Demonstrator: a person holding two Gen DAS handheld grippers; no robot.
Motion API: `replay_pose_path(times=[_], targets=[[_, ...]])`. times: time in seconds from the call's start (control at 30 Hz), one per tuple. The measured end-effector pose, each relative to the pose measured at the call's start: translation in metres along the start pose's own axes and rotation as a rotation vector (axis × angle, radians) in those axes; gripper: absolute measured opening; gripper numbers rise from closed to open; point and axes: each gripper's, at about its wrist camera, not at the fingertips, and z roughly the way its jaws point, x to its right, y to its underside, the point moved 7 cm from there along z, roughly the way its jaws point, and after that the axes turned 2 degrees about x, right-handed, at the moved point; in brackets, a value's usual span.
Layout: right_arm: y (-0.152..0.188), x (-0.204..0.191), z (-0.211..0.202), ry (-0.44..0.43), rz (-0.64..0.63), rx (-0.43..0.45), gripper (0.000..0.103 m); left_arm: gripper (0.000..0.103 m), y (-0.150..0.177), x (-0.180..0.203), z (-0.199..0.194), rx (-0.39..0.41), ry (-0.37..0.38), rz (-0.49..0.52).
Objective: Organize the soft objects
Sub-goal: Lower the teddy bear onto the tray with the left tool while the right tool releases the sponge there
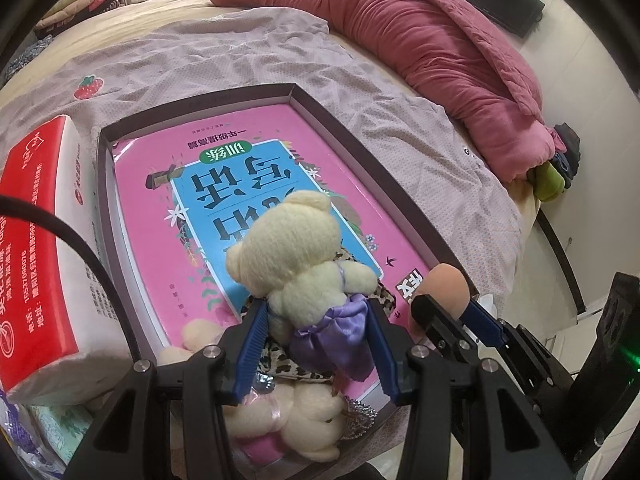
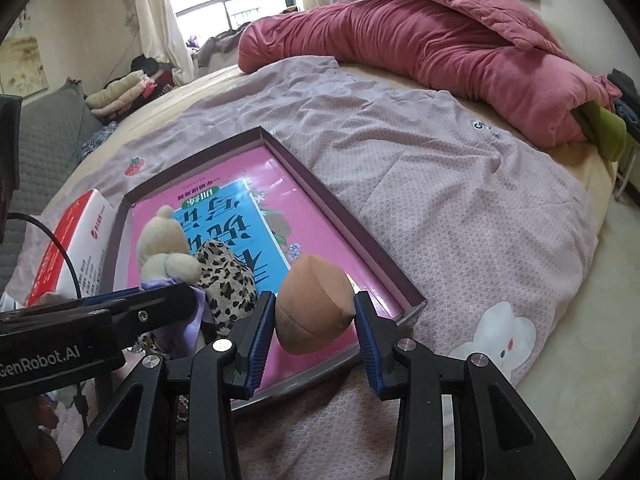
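Both your grippers hold soft toys over the shallow box (image 1: 316, 100).
Your left gripper (image 1: 316, 344) clamps the cream teddy bear (image 1: 296, 248) near the box's near edge; your right gripper (image 2: 314, 332) pinches the peach sponge (image 2: 312, 304) at its near right corner.

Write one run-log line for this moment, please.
left gripper: shut on teddy bear | right gripper: shut on makeup sponge | both over box with pink book

Second bear (image 1: 288, 428) seemingly half hidden under gripper.
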Motion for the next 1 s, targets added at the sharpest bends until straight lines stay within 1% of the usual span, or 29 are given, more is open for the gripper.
replay_pose_path(times=[0.2, 0.43, 0.53, 0.63, 0.8, 0.93, 1.0], targets=[[-0.001, 0.004, -0.002, 0.019, 0.008, 0.014, 0.042, 0.049, 0.001, 0.000, 0.003, -0.004, -0.007, 0.008], [-0.003, 0.010, -0.007, 0.048, 0.022, 0.051, 0.045, 0.050, 0.001, 0.002, 0.005, -0.011, -0.012, 0.012], [-0.004, 0.015, -0.012, 0.059, 0.041, 0.068, 0.049, 0.050, 0.002, 0.004, 0.006, -0.018, -0.017, 0.021], [-0.007, 0.024, -0.016, 0.070, 0.078, 0.087, 0.050, 0.051, 0.002, 0.007, 0.008, -0.029, -0.021, 0.039], [-0.008, 0.033, -0.018, 0.086, 0.112, 0.096, 0.052, 0.053, 0.004, 0.014, 0.010, -0.039, -0.025, 0.068], [-0.008, 0.036, -0.020, 0.095, 0.113, 0.098, 0.055, 0.054, 0.004, 0.015, 0.009, -0.037, -0.028, 0.072], [-0.008, 0.038, -0.020, 0.096, 0.123, 0.100, 0.055, 0.058, 0.004, 0.016, 0.009, -0.037, -0.021, 0.071]])
